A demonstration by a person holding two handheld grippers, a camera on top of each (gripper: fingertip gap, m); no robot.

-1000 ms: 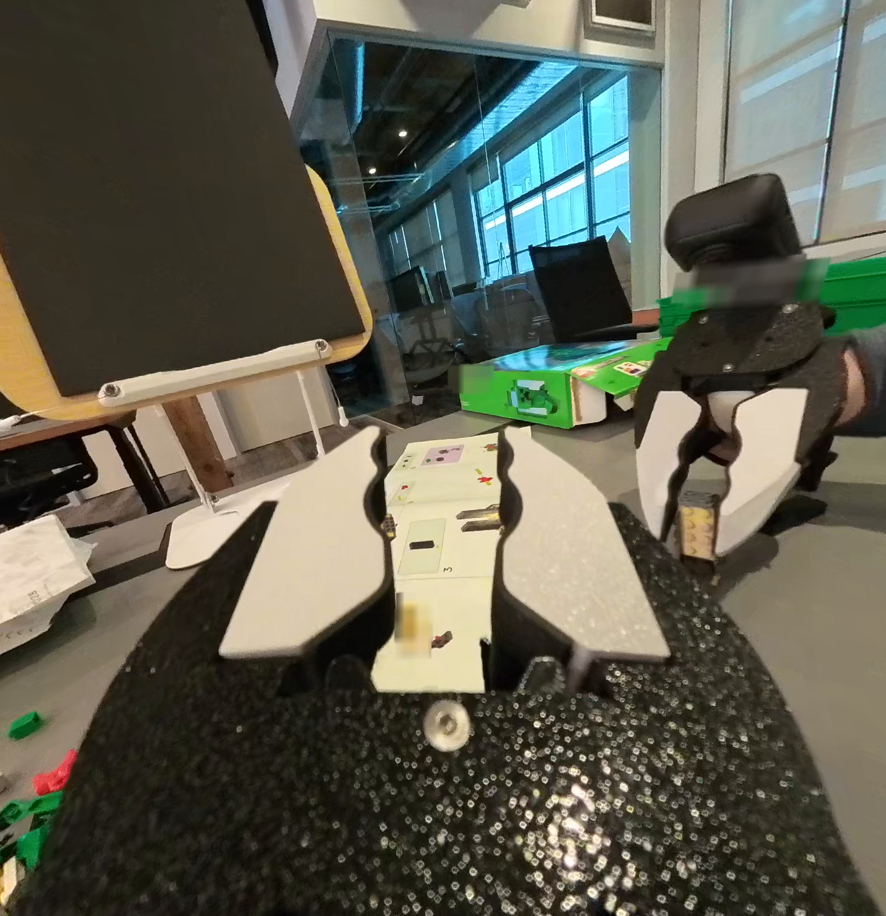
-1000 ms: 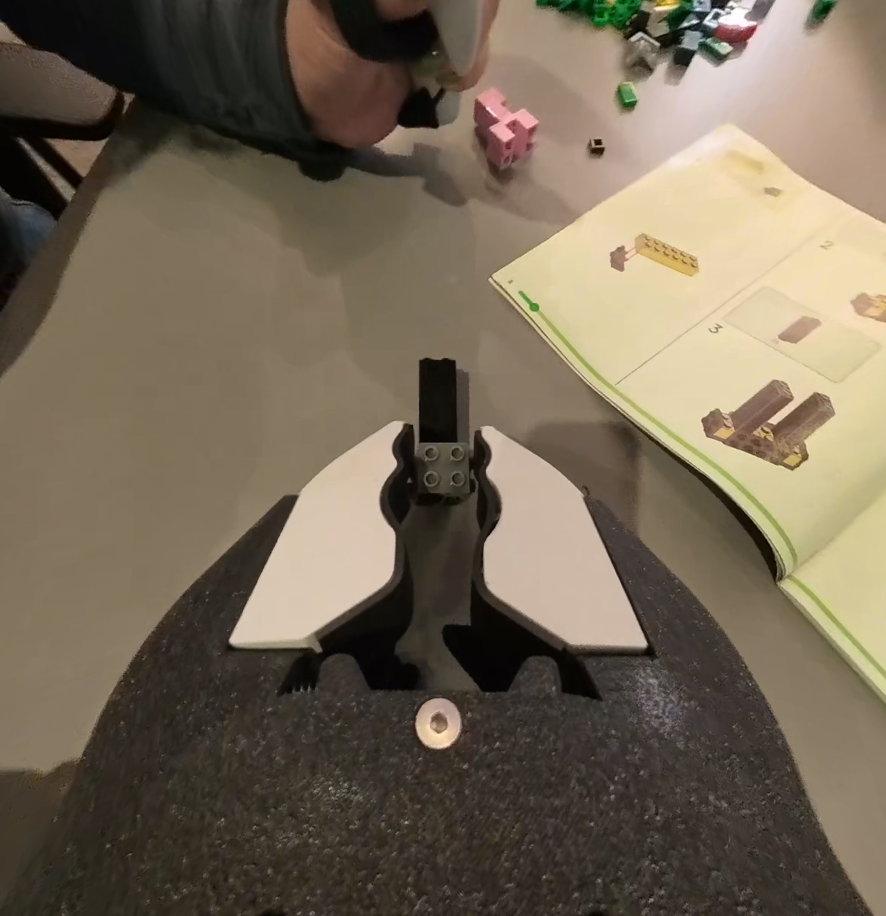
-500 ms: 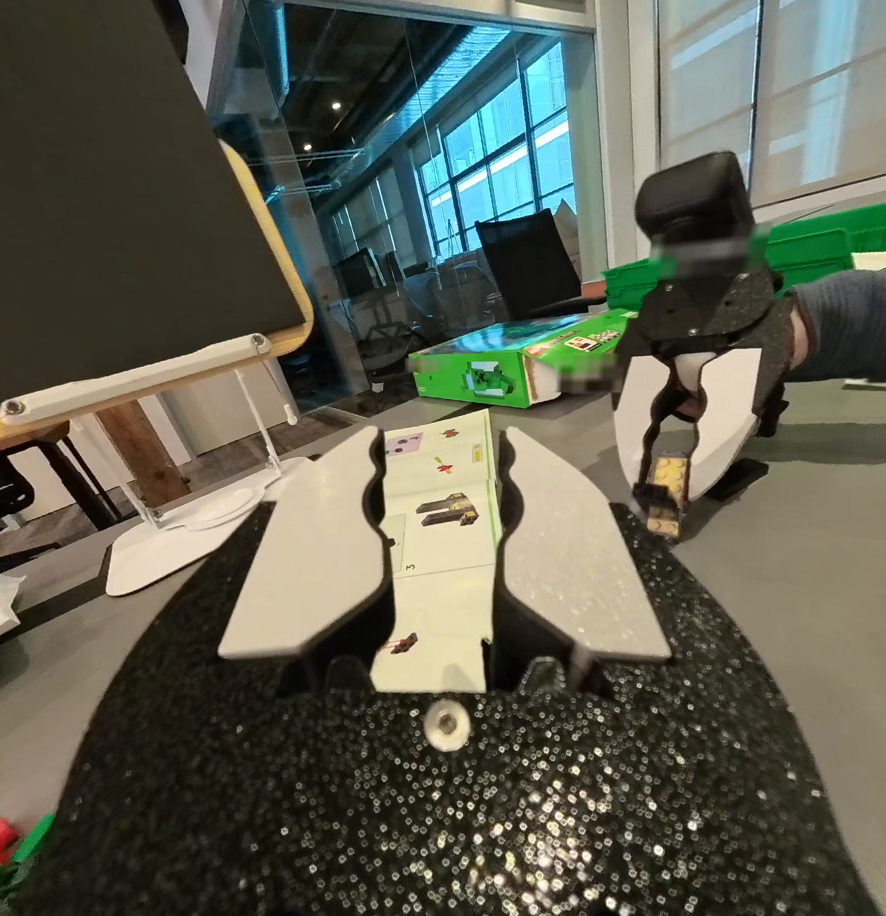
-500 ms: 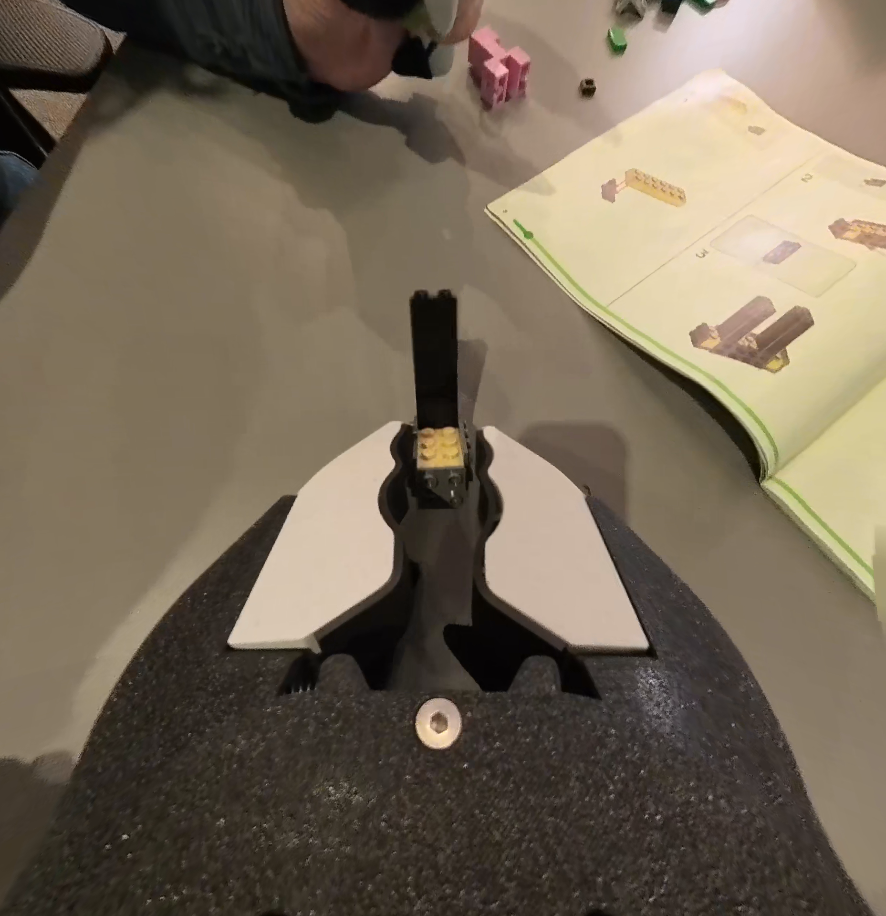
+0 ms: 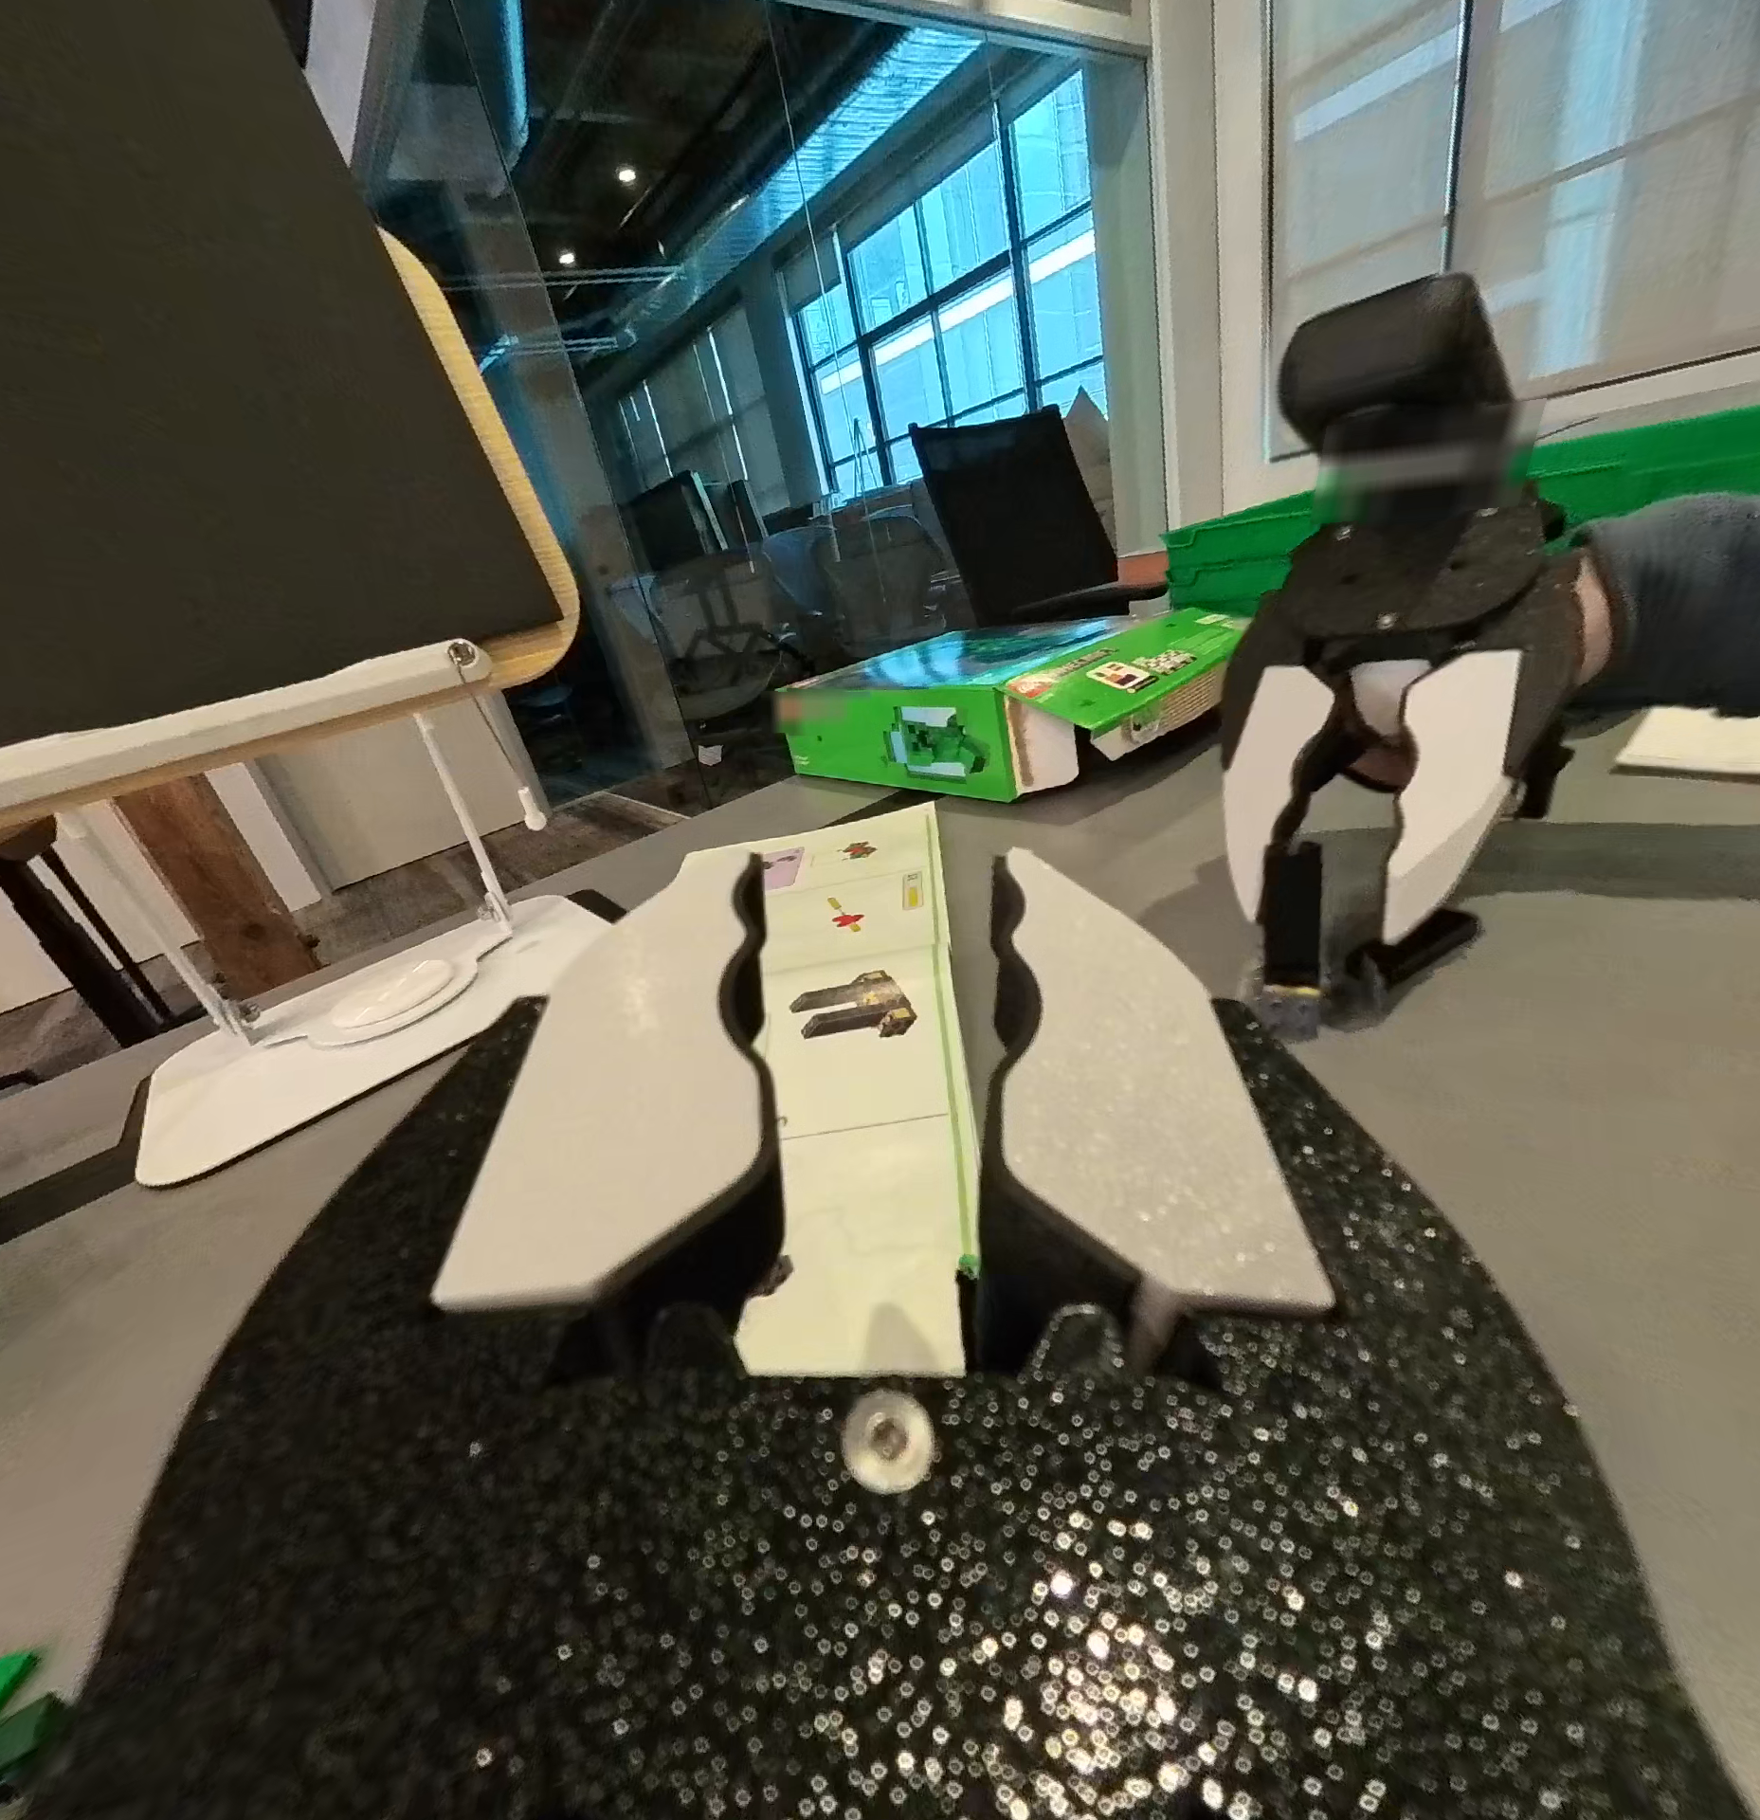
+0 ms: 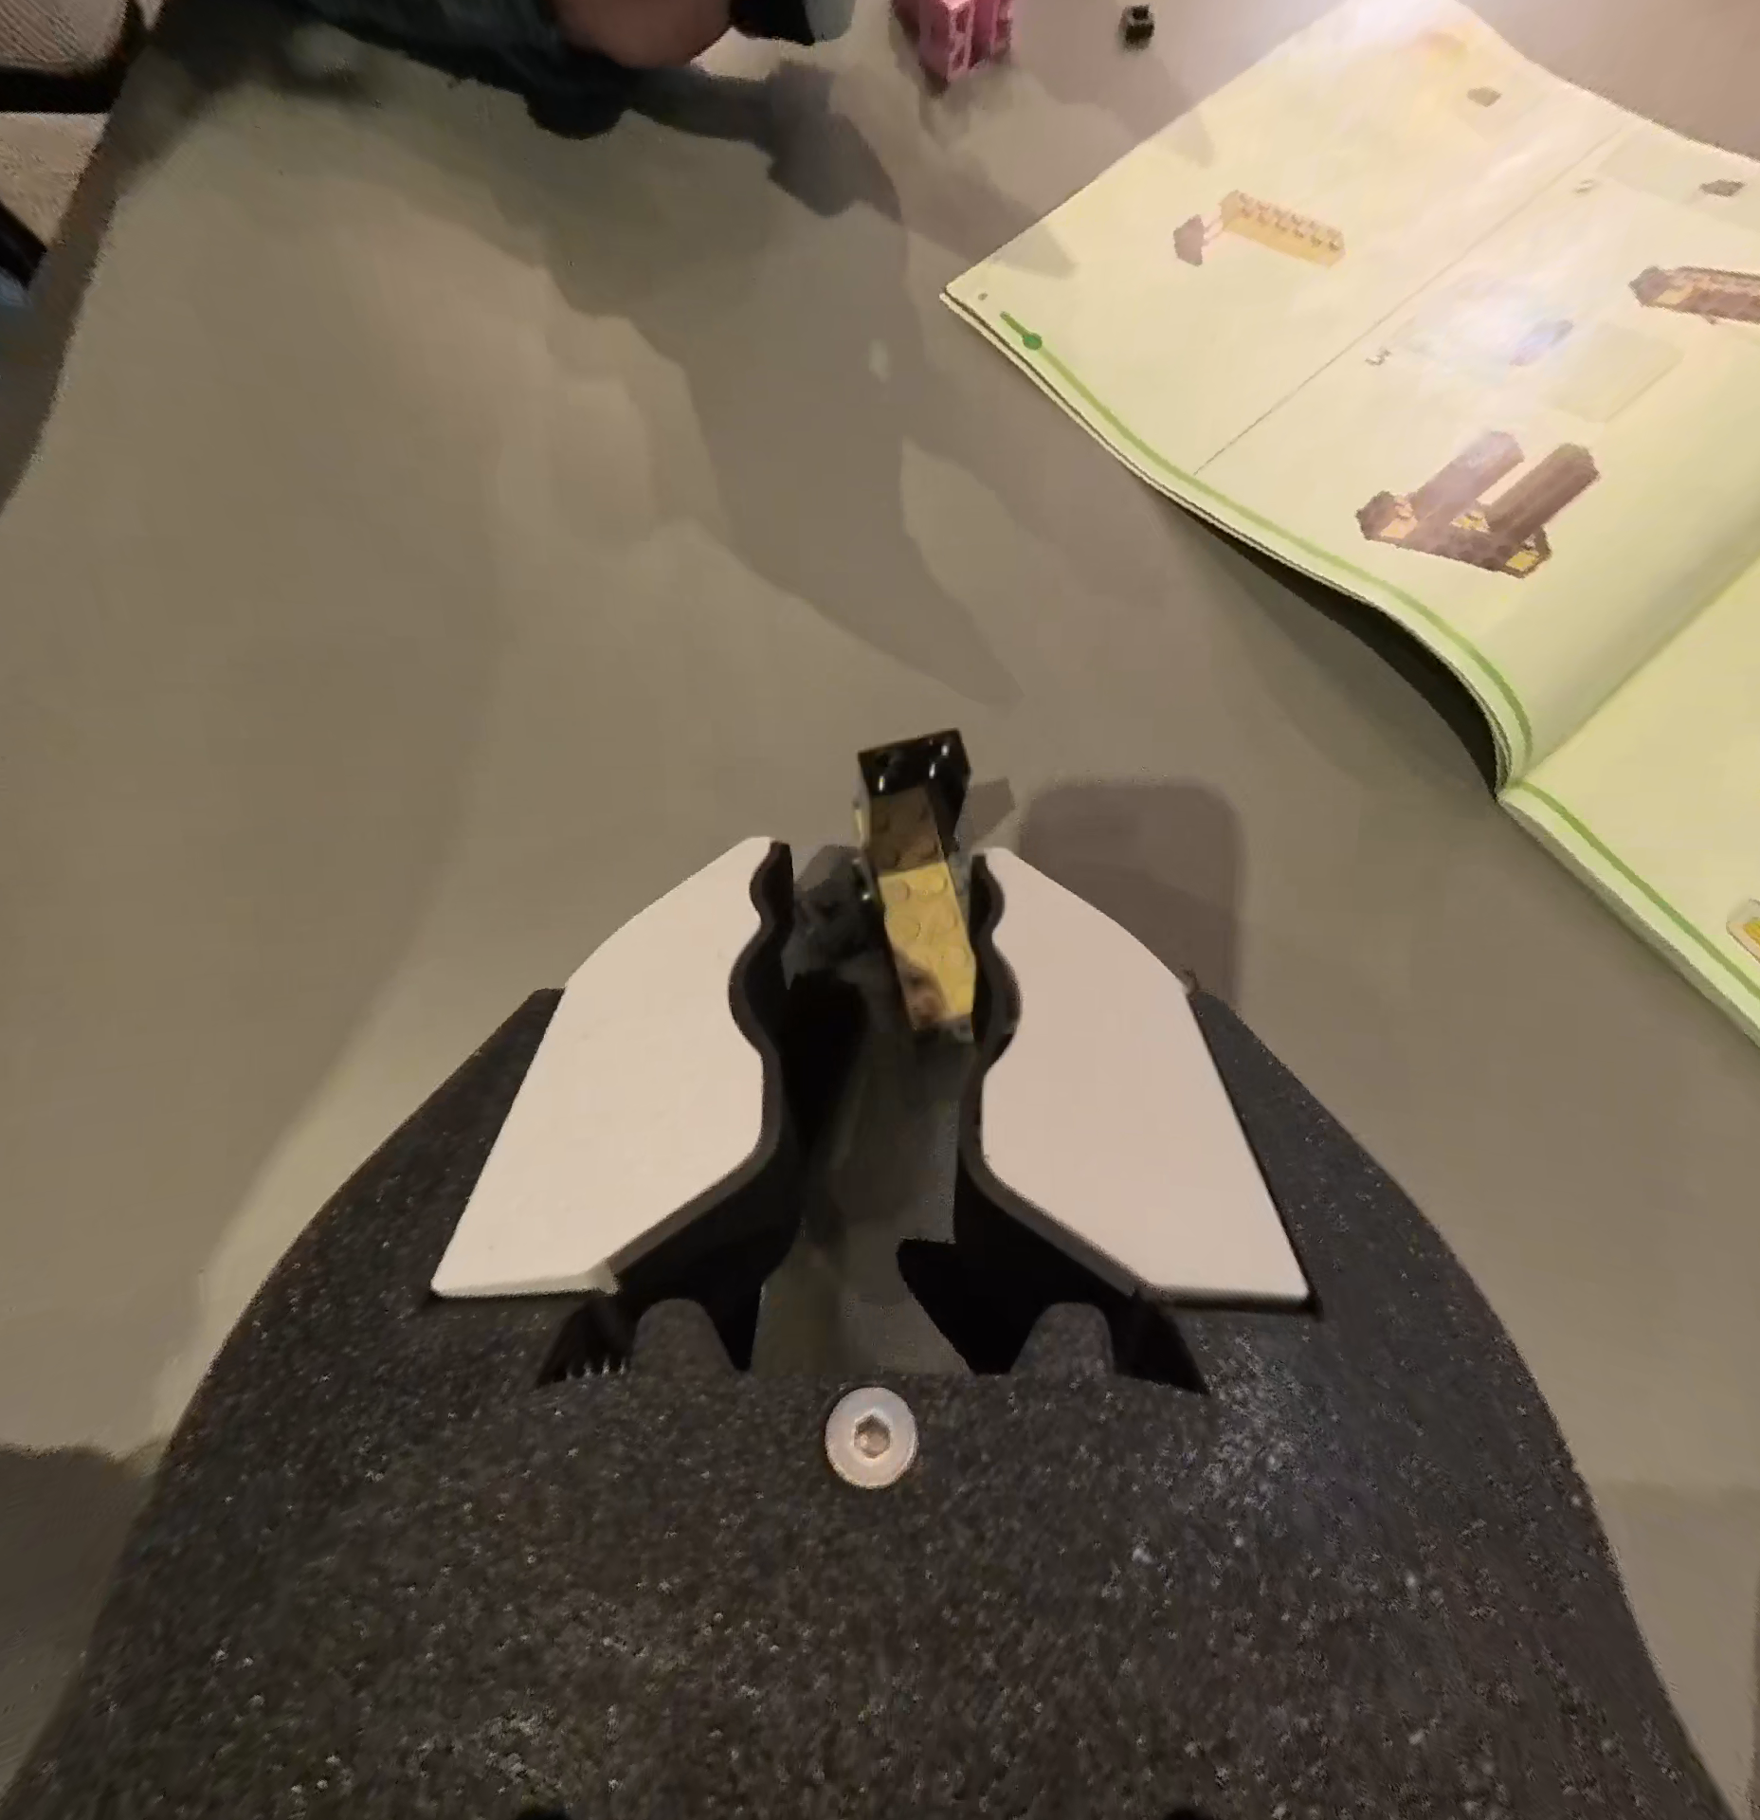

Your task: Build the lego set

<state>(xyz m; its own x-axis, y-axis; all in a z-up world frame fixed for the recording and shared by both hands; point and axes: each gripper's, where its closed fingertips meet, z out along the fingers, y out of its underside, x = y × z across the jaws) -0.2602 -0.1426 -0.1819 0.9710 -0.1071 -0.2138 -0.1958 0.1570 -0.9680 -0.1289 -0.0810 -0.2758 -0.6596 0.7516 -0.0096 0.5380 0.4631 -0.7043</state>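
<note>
Tilted over since a second ago: black-and-yellow brick assembly rolled from upright to leaning, yellow studded face now up.

Pinched at frame centre by the right gripper, jaws closed on the assembly; seen at right of the left wrist view, lower end at or just above the grey tabletop. Left gripper parted and empty, swung over the open instruction booklet toward its two-column step picture. Pink block untouched at top edge. Probably a check of the build against the booklet; more bricks yet to add.
</note>
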